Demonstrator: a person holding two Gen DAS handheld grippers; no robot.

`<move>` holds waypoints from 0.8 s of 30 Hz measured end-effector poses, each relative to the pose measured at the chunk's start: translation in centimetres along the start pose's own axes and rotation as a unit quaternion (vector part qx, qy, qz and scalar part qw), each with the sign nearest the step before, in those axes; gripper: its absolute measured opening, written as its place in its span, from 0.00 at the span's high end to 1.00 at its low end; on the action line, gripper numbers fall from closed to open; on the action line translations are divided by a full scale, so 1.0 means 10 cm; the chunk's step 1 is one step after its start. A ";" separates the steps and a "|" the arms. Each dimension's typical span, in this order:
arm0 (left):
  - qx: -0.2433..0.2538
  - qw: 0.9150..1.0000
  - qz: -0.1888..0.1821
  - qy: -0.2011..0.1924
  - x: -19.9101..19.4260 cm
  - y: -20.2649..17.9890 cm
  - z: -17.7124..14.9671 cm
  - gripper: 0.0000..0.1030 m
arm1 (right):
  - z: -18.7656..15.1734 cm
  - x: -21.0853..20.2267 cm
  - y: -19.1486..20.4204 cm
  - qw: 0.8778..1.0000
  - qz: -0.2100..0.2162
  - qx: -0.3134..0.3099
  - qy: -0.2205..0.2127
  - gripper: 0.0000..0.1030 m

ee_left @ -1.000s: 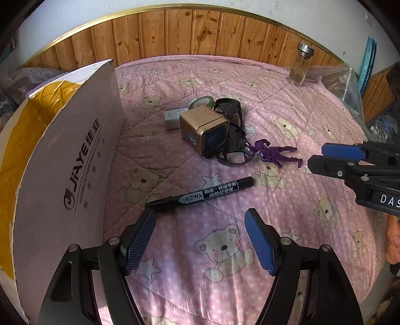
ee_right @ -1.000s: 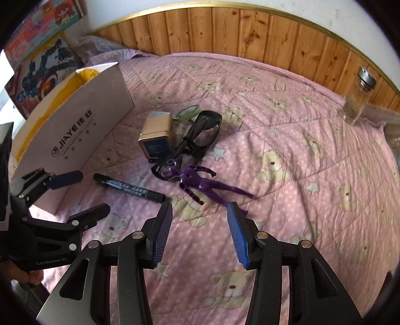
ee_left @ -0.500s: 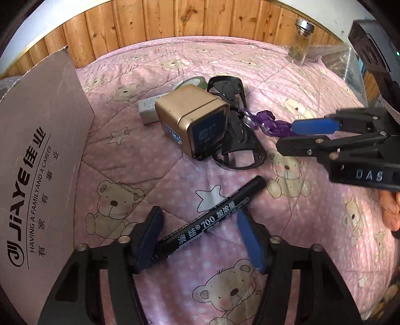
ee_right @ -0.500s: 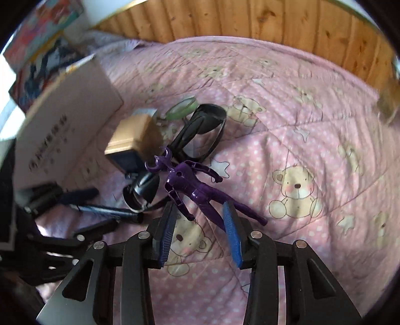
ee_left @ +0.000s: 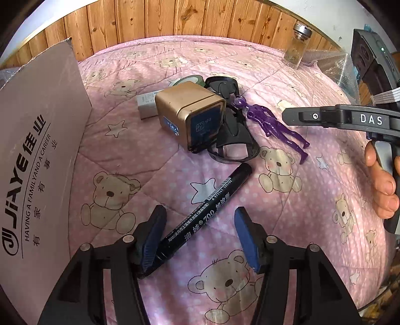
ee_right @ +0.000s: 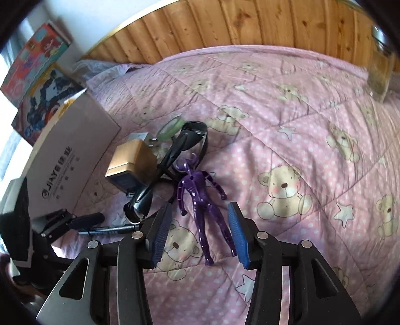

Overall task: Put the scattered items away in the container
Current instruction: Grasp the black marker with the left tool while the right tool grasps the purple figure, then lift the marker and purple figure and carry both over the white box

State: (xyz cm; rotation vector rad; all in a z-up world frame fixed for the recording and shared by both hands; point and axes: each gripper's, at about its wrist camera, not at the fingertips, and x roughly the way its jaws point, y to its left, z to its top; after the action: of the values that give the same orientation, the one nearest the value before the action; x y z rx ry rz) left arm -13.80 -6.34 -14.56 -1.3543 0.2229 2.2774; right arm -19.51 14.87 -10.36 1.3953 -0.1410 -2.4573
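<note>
A black marker (ee_left: pixel 200 220) lies slantwise on the pink quilt, its lower end against the left pad of my open left gripper (ee_left: pixel 200 240). A purple toy figure (ee_right: pixel 202 202) lies with its legs between the blue pads of my open right gripper (ee_right: pixel 198 235), untouched. The same purple figure (ee_left: pixel 272 127) lies beyond the marker in the left wrist view. Beside it sit a gold cube box (ee_left: pixel 190 112), black glasses (ee_left: pixel 230 135), a white charger (ee_left: pixel 146 106) and a green tape roll (ee_left: pixel 191 80). The cardboard container (ee_left: pixel 37 155) stands at the left.
A glass jar (ee_left: pixel 297 45) stands at the far right near the wooden headboard (ee_left: pixel 175 17). Picture boxes (ee_right: pixel 37 82) lean behind the container. A hand (ee_left: pixel 382 185) holds the right gripper's handle. A plastic bag (ee_left: pixel 335 67) lies at the right edge.
Both grippers moved forward and down. The left one now straddles the marker's lower end; the right one went from beside the figure to having its legs between the pads.
</note>
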 end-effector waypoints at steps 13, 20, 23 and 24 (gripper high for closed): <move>-0.046 0.998 -0.046 0.023 -0.06 0.02 0.05 0.86 | -0.23 -0.02 -0.32 0.993 0.029 0.116 0.016 0.89; -0.097 0.992 -0.075 0.021 -0.21 0.11 0.02 0.86 | -0.37 -0.10 -0.21 0.983 0.069 0.170 0.005 0.89; -0.098 0.992 -0.075 0.014 -0.28 0.08 0.03 0.86 | -0.44 -0.14 -0.14 0.978 0.091 0.188 0.004 0.89; -0.099 0.992 -0.075 0.013 -0.31 0.07 0.02 0.86 | -0.47 -0.16 -0.11 0.977 0.094 0.193 0.003 0.89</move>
State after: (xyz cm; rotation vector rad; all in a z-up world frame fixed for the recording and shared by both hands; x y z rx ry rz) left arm -13.02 -7.89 -11.84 -1.4456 -0.0962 2.2027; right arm -14.97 16.73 -11.75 1.4555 -0.7492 -2.3492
